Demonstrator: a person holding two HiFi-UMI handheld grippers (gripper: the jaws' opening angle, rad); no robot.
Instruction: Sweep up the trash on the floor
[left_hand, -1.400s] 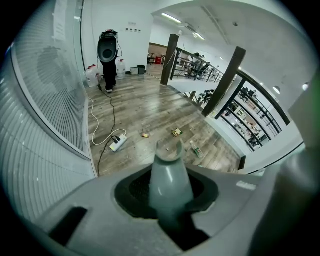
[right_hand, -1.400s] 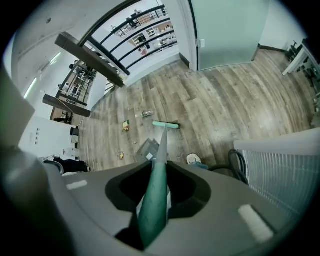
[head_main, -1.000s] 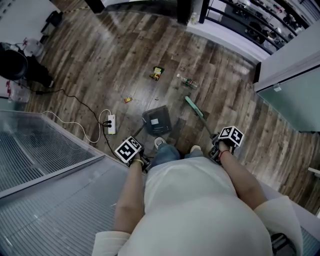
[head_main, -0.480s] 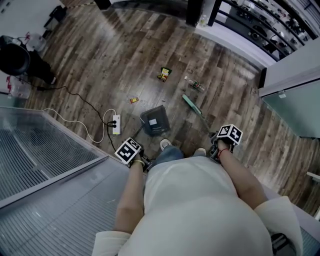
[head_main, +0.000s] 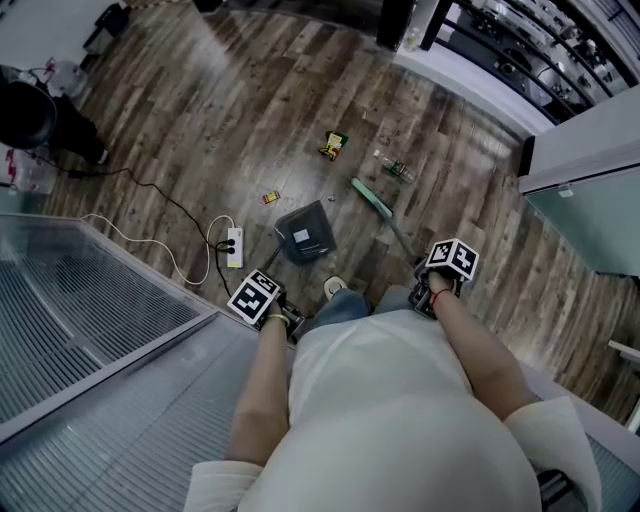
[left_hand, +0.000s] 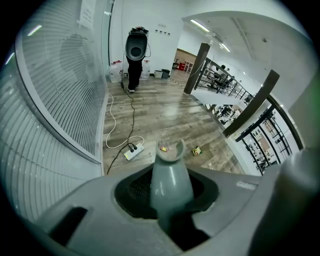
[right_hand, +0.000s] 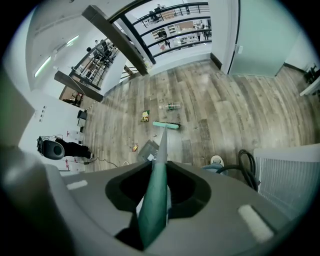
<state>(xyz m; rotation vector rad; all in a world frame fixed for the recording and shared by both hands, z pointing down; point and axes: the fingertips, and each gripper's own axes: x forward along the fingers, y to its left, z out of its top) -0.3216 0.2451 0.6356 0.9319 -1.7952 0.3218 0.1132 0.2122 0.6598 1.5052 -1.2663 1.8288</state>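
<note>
Head view, right tool (head_main: 428, 290) pinching broom (head_main: 371, 198), left tool (head_main: 276, 316) pinching dustpan (head_main: 305, 232), trash (head_main: 333, 146) beyond broom.

Left tongs (left_hand: 170, 217), right tongs (right_hand: 153, 215) clamped; arms lowered

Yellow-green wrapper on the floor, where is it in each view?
Head view: the yellow-green wrapper is upper centre, beyond the dustpan.
Left gripper view: the wrapper is just right of the tip of the dustpan handle.
Right gripper view: the wrapper is up-left of the broom head.
Shared landmark: the small orange wrapper.
</note>
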